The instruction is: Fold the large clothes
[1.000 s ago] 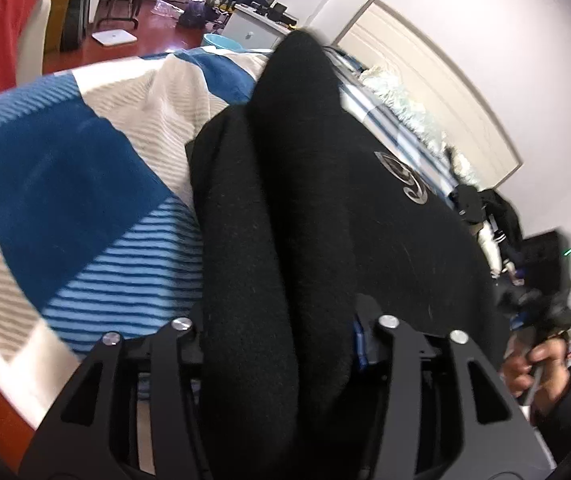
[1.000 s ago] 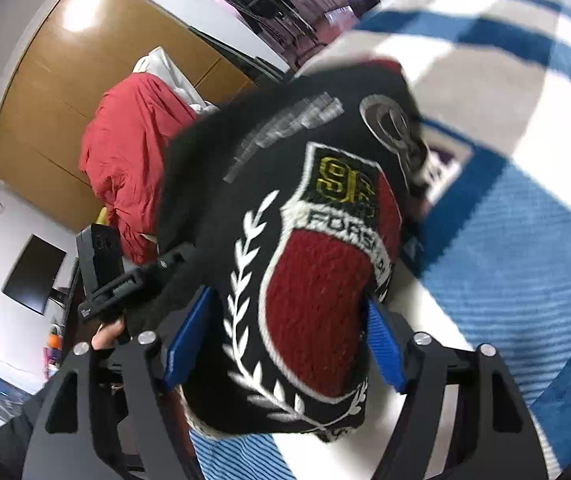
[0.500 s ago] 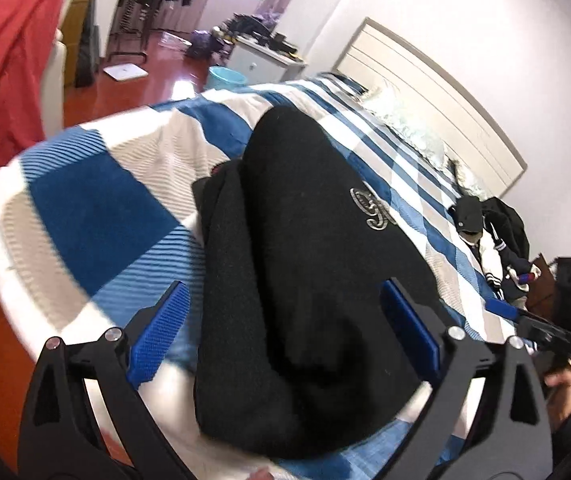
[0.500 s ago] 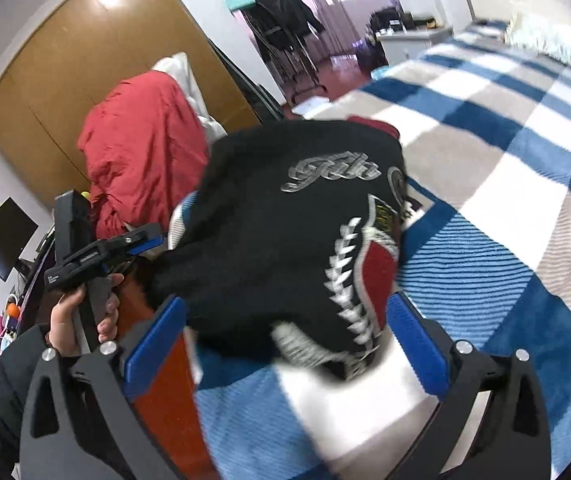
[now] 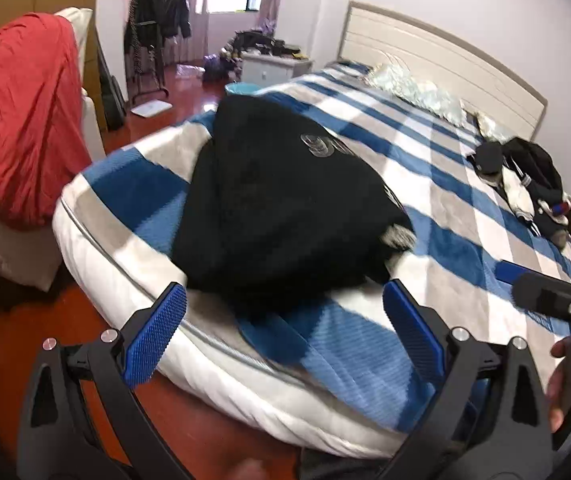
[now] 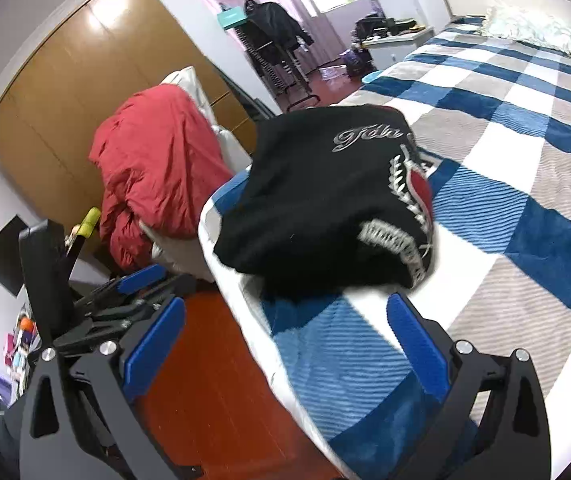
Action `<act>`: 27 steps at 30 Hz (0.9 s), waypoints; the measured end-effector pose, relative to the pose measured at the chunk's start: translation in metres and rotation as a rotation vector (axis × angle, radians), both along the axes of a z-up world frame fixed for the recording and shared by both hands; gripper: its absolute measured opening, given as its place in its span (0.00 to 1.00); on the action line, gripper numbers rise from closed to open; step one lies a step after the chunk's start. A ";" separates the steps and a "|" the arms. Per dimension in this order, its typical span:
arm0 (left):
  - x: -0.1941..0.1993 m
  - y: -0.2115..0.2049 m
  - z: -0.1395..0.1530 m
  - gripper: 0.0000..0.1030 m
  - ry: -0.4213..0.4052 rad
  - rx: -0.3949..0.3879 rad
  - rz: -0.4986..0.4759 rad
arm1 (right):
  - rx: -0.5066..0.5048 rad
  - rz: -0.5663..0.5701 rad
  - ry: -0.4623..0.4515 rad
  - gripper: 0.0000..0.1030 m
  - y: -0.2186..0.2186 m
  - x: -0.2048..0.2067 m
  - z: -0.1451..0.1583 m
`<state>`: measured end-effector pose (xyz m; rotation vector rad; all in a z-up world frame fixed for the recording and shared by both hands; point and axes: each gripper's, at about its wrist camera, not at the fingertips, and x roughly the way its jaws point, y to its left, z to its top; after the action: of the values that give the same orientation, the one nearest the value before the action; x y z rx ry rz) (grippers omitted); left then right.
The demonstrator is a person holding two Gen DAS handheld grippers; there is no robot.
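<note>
A folded black jacket (image 5: 281, 204) with silver lettering and a red crest lies in a bundle at the foot corner of the bed (image 5: 445, 280). In the right wrist view the same jacket (image 6: 325, 204) shows its crest side. My left gripper (image 5: 285, 328) hangs open above the bed's edge, short of the jacket, with nothing between its blue pads. My right gripper (image 6: 285, 332) is open too, drawn back from the bundle over the mattress corner. The left gripper (image 6: 141, 280) also shows at the left of the right wrist view, and the right gripper (image 5: 525, 280) at the right edge of the left wrist view.
The bed carries a blue, white and grey checked blanket (image 6: 525, 184). More dark clothes (image 5: 525, 184) lie near the headboard side. A red quilt (image 5: 21, 128) is heaped on a chair beside the bed. Red-brown floor (image 6: 205, 392) runs along the bed; a wooden wardrobe (image 6: 85, 80) stands behind.
Both grippers let go of the black jacket, opened wide and pulled back and up from it. The jacket now rests on the bed corner.
</note>
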<state>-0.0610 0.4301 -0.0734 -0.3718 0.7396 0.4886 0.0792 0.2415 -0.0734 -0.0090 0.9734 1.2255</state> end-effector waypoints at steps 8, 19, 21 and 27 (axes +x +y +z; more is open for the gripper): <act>-0.001 -0.025 0.002 0.93 -0.006 0.002 -0.025 | -0.015 0.052 -0.057 0.96 -0.009 -0.016 0.001; -0.005 -0.027 0.023 0.93 -0.058 0.038 -0.009 | 0.019 0.077 -0.075 0.96 -0.012 -0.017 0.010; -0.005 -0.027 0.026 0.93 -0.057 0.044 -0.009 | 0.023 0.079 -0.078 0.96 -0.012 -0.018 0.010; -0.003 -0.028 0.030 0.93 -0.059 0.059 -0.015 | 0.048 0.065 -0.105 0.96 -0.013 -0.016 0.013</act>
<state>-0.0637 0.4017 -0.0434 -0.3246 0.6690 0.4824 0.0628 0.2280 -0.0606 -0.0664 0.8577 1.2949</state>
